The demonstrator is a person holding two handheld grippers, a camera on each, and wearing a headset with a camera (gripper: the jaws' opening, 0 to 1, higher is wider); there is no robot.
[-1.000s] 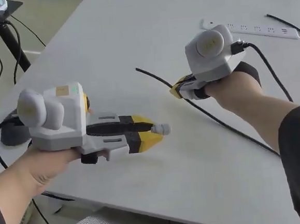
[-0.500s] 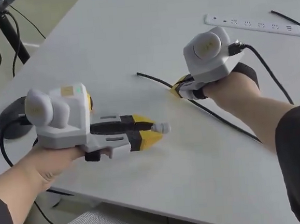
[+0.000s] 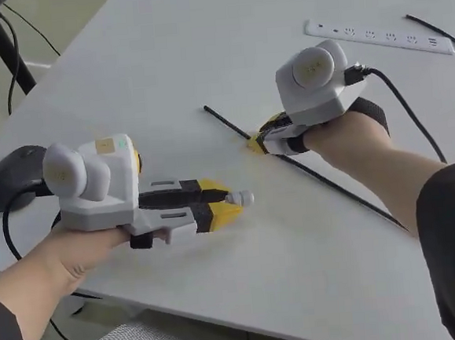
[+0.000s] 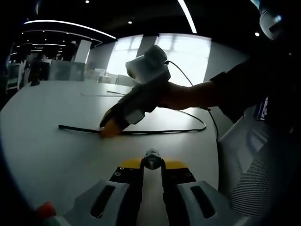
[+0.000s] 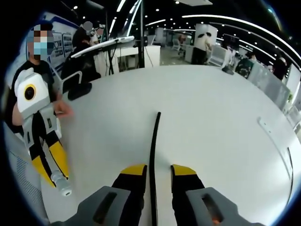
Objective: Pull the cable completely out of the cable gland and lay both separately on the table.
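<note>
thin black cable (image 3: pixel 223 120) lies free on the white table (image 3: pixel 164 65), between my right claw's (image 3: pixel 255 142) slightly parted jaws, not pinched. left claw (image 3: pixel 229 204) is clamped on the small grey-white cable gland (image 3: pixel 243 198), held in the air. risks: right claw snags the cable on lift-off; gland rolls off the near edge.

Left gripper (image 3: pixel 231 201) held level, fingers (image 4: pixel 129 165) closed, right gripper (image 3: pixel 255 144) low, fingers (image 5: pixel 134 172) narrowly apart, both forearms extended.

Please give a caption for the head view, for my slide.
Left gripper holds the freed cable gland; right gripper straddles the black cable lying on the table.
</note>
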